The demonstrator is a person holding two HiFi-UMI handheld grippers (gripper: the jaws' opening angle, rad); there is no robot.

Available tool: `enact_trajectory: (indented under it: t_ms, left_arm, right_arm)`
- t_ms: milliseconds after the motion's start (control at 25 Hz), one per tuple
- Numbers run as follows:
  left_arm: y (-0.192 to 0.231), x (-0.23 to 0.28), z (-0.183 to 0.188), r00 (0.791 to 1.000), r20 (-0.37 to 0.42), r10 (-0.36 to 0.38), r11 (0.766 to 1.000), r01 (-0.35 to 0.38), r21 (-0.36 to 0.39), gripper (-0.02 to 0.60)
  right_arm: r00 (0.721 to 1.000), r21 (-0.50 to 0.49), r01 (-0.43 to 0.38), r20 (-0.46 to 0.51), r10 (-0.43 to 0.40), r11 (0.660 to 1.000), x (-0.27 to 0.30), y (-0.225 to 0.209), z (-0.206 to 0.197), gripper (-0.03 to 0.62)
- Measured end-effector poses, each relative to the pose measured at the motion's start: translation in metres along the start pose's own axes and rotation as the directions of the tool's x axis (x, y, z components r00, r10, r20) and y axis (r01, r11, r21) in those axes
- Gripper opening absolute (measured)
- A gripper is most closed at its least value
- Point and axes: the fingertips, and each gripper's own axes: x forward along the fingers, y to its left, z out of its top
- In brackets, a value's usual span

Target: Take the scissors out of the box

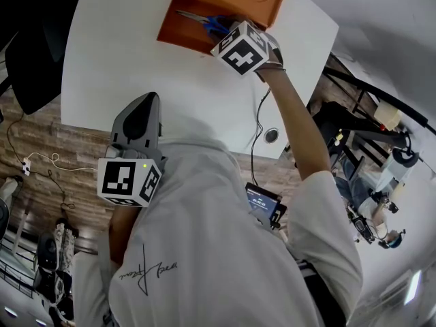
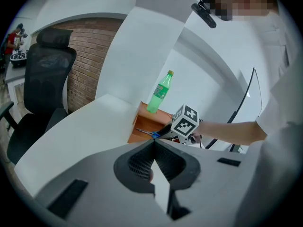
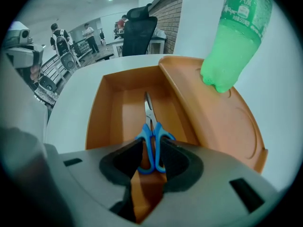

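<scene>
A pair of scissors (image 3: pixel 150 141) with blue handles and steel blades lies in the orange box (image 3: pixel 118 108) on the white table (image 1: pixel 122 60). My right gripper (image 3: pixel 151 155) points steeply down into the box, and its pads press on the blue handles from both sides. From the head view the scissors (image 1: pixel 204 20) show just left of the right gripper (image 1: pixel 228 31) at the box (image 1: pixel 180 34). My left gripper (image 1: pixel 144 101) rests near the table's front edge, jaws shut and empty; in its own view the left gripper (image 2: pixel 154 143) faces the box (image 2: pixel 142 126).
A green plastic bottle (image 3: pixel 236 37) stands on the box's orange lid (image 3: pixel 222 122), right of the compartment. A black office chair (image 2: pixel 47 74) stands at the table's left. A black cable (image 1: pixel 257 125) runs over the table's near edge. People stand far back in the room.
</scene>
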Motion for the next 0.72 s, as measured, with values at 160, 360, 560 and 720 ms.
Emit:
enact_trajectory:
  t_ms: [160,360,560,720]
  left_arm:
    - [-0.001,0.000,-0.002,1.000,-0.006,0.004,1.000,-0.004,0.013,0.008]
    - [-0.003,0.002,-0.001,1.000,-0.008,0.001,1.000,-0.001,0.011,0.008]
    - [-0.004,0.003,-0.003,1.000,-0.014,-0.003,1.000,0.003,0.006,0.008]
    - [-0.001,0.006,-0.004,1.000,-0.019,-0.009,1.000,0.009,0.001,0.008]
  right_arm:
    - [1.000,-0.011,-0.018,0.003,0.019,1.000,0.000,0.004,-0.001,0.110]
    - [0.996,0.017,-0.091,0.004,0.091,0.996,0.000,0.011,-0.002,0.172]
    - [0.996,-0.012,-0.085,-0.009,0.085,0.996,0.001,0.011,0.000,0.169]
    - [0.997,-0.026,-0.073,0.004,0.073,0.997,0.004,0.012,0.002,0.163]
